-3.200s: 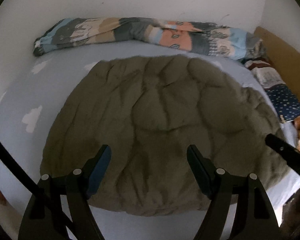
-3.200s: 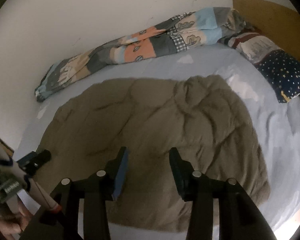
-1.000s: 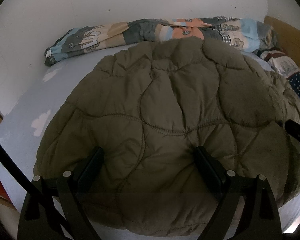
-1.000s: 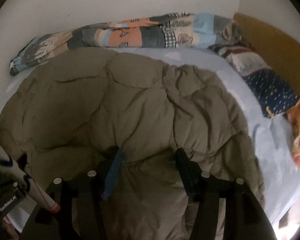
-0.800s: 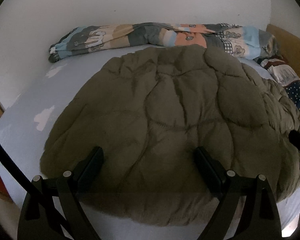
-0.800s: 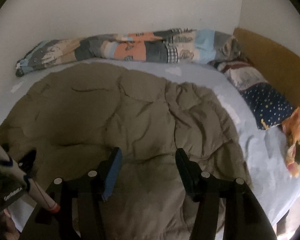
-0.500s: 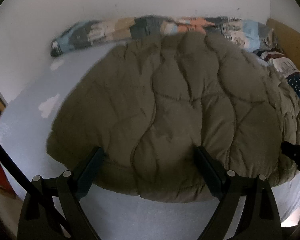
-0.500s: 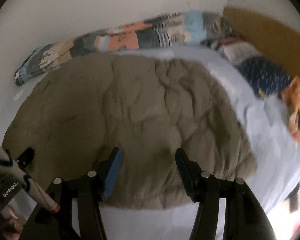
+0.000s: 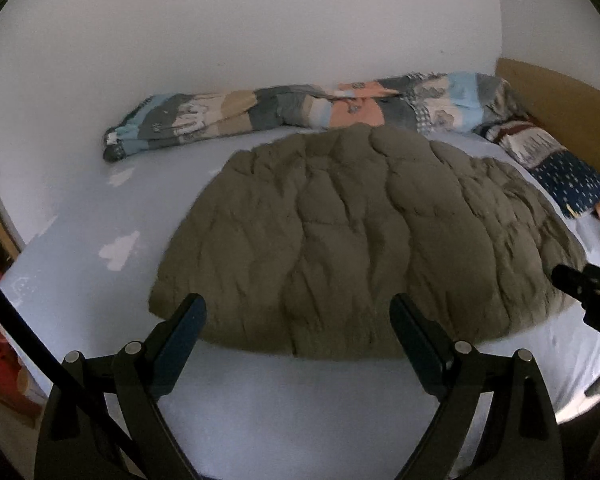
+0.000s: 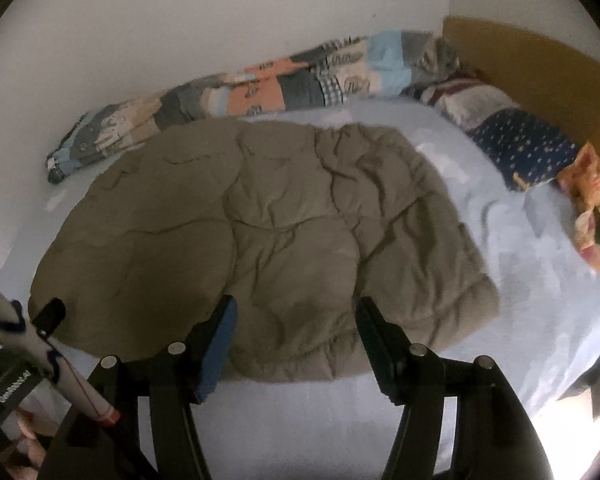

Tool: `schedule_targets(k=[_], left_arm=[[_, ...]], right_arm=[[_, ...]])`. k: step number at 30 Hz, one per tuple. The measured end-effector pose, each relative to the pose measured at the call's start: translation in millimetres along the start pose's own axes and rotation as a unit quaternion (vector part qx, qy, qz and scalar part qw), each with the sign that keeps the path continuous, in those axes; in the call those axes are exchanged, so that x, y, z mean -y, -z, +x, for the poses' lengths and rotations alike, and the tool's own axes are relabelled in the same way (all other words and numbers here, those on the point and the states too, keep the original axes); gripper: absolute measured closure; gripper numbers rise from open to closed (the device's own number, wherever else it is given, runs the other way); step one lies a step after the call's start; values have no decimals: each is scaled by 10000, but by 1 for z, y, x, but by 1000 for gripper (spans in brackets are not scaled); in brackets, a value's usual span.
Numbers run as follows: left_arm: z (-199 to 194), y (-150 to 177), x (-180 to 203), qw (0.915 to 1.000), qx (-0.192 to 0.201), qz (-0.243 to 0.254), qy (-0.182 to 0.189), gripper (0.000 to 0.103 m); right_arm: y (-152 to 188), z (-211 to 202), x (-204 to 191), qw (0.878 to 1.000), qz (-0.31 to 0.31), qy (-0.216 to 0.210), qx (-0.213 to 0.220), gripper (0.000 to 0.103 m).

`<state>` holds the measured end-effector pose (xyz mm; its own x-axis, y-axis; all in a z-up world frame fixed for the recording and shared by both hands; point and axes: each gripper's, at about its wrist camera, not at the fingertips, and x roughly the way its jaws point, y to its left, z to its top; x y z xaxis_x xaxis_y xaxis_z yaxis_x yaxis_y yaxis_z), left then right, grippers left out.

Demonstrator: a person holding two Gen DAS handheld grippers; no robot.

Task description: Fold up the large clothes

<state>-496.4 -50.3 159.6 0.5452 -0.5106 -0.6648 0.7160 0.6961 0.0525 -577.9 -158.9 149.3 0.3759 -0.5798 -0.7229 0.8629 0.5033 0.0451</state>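
Currently, left wrist view: quilted olive jacket [image 9: 364, 240] lies flat on the pale blue bed sheet [image 9: 280, 408], long axis running left to right across the frame, near edge just beyond the fingertips. Left gripper [image 9: 298, 332] has jaws spread wide, nothing between them. Patchwork blanket [image 9: 300, 114] is rolled along the wall behind.

Right wrist view: same jacket [image 10: 260, 232], long axis tilted from lower left to upper right. Right gripper [image 10: 296, 330] jaws have just been opening; they stand apart over the hem, gripping nothing. Starry pillow [image 10: 528, 150] lies at right.
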Motion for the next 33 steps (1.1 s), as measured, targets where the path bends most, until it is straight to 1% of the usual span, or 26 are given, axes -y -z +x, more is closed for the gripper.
schedule_targets(k=[1, 3, 6, 9, 13, 16, 18, 22, 27, 33], left_arm=[[1, 1, 0, 10000, -70, 10, 23, 11], [11, 2, -3, 9996, -267, -38, -53, 11], [25, 2, -13, 9979, -537, -339, -134, 11], [35, 0, -26, 9958, -599, -632, -268, 11], [46, -4, -36, 9935, -630, -856, -397, 11], [60, -2, -42, 9903, -879, -988, -437, 11], [67, 0, -45, 9884, -1019, -1048, -400, 11], [73, 1, -45, 9878, -1077, -1057, -393, 11], [76, 1, -44, 9871, -1132, -1061, -403, 11], [79, 0, -42, 9878, -1108, -1000, -451, 11]], right_arm=[[3, -4, -1, 10000, -29, 3, 21, 37], [9, -7, 0, 10000, -53, -6, -17, 35], [11, -3, 4, 9999, -4, 74, -113, 35], [13, 2, 7, 9997, 63, 172, -179, 35], [11, 10, 15, 9992, 186, 268, -223, 35], [8, 19, 22, 9987, 298, 309, -286, 35], [7, 27, 23, 9982, 331, 312, -388, 35], [7, 42, 23, 9970, 407, 289, -590, 35], [7, 50, 19, 9968, 364, 369, -615, 34], [7, 54, 15, 9966, 289, 443, -625, 33]])
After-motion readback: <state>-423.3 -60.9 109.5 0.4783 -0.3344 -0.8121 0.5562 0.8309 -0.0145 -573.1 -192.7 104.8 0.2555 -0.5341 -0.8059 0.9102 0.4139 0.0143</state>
